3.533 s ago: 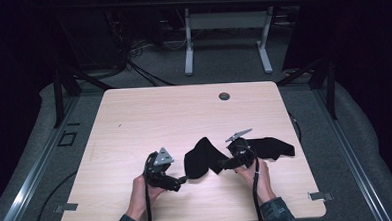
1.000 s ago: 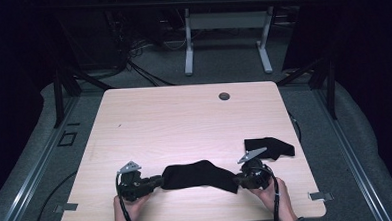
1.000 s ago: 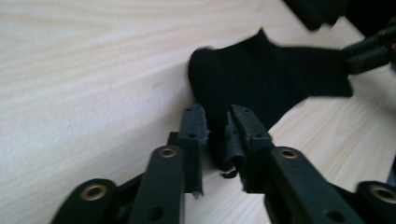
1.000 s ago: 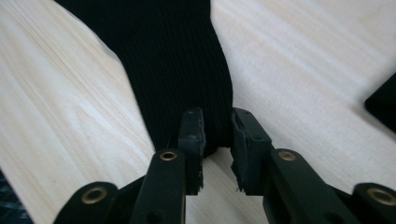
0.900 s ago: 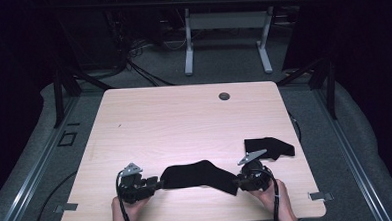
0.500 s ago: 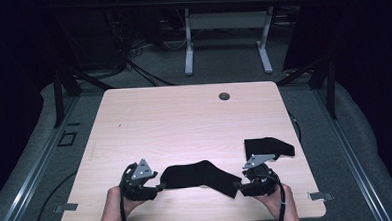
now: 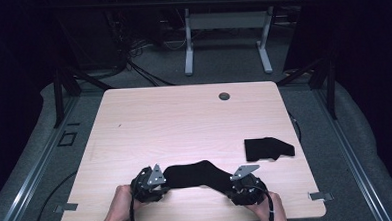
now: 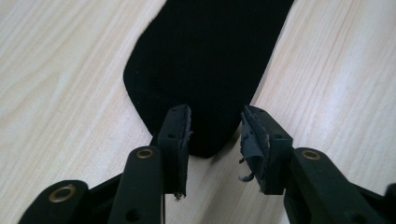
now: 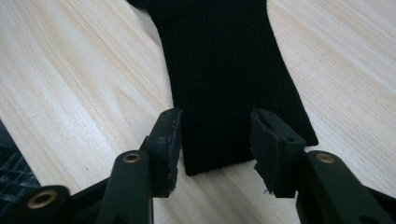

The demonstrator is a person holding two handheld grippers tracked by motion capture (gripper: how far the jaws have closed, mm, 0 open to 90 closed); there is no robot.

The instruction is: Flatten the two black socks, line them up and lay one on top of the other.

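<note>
- At the near edge of the table (image 7: 184, 116), a black sock (image 7: 199, 174) lies stretched flat between the two grippers, toe end at the person's left, cuff end at the right.
- A second black sock (image 7: 267, 148) lies folded further back on the right, well apart from the first; judged finished or set aside.
- Left gripper (image 7: 154, 185): the left gripper view shows the jaws part-open, the rounded toe (image 8: 205, 93) lying on the wood between them, pads clear of the cloth. The jaws have just been closing somewhat, with nothing pinched.
- Right gripper (image 7: 240, 184): the right gripper view shows the jaws likewise apart, the ribbed cuff (image 9: 233, 116) flat between them, untouched. These jaws too have just been narrowing, with no grip made.
- Done, as judged: the sock is laid out straight and smooth and let go at both ends.
- Left, as judged: if it is to match the folded one, a fresh grip on one end and a fold over remain. No fold is begun.
</note>
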